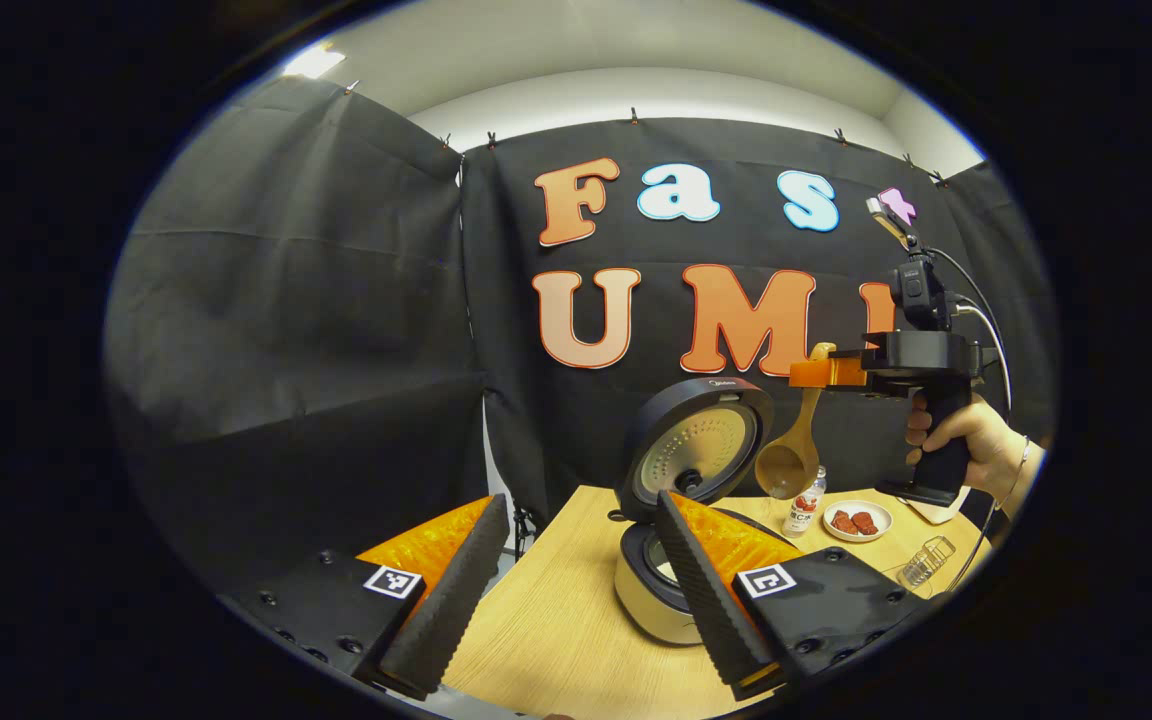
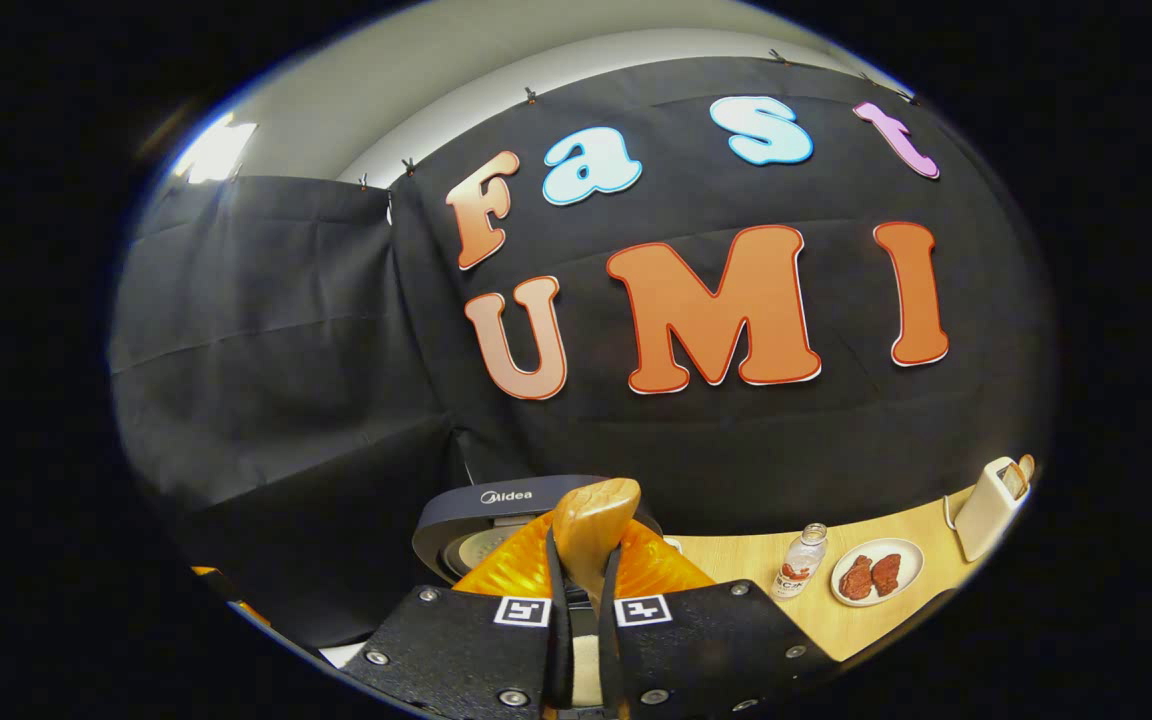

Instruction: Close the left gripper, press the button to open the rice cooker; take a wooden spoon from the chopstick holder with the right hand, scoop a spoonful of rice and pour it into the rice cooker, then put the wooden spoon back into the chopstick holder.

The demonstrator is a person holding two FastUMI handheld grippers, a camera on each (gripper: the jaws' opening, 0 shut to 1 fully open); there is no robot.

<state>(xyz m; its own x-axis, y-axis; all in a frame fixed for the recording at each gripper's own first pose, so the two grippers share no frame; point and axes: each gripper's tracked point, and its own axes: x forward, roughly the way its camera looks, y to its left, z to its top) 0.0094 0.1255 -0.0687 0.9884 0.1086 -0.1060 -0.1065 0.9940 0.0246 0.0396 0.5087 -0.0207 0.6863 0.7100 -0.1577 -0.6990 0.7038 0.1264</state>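
Rice cooker (image 1: pixel 681 520) is standing open near the worktop's (image 1: pixel 556 620) left edge, lid up: button step judged done. Left gripper (image 1: pixel 576 580) is hanging wide apart, holding nothing. Right gripper (image 2: pixel 581 610) is clamping the wooden spoon (image 1: pixel 794 455) by its handle, bowl hanging beside the raised lid. Whether it carries rice, cannot tell. Returning the spoon to the chopstick holder (image 2: pixel 994 505), at the worktop's far right edge, is remaining.

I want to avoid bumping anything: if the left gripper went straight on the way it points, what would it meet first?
Probably the black cloth wall. The left gripper is open and aims left of the rice cooker, over the table edge; depth is unclear.
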